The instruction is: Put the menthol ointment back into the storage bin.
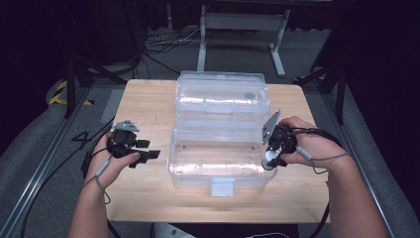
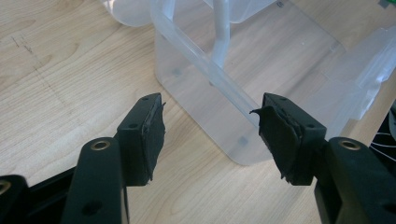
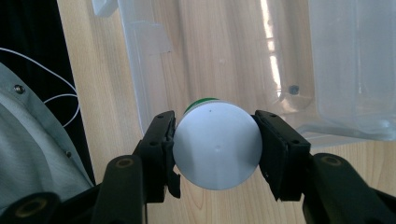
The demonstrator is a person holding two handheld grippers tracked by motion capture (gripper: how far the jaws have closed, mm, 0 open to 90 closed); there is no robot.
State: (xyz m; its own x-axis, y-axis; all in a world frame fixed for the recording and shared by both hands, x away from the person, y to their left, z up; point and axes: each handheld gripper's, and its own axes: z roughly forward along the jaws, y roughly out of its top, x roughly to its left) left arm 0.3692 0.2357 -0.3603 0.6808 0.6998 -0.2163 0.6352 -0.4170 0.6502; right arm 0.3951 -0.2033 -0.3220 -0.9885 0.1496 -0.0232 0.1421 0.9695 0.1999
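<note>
A clear plastic box stands open at the middle of the wooden table, its lid folded back behind it. My right gripper hovers at the box's right end, shut on a round white container with a green edge; the pads press on both its sides, above the box's rim. The same container shows as a pale disc in the high view. My left gripper rests left of the box, open, with nothing between its torn black pads. The box's near corner lies just ahead of them.
A white latch hangs at the box's front wall. Bare wood lies left and right of the box and along the front edge. Beyond the table are a metal frame, floor cables and dark stands.
</note>
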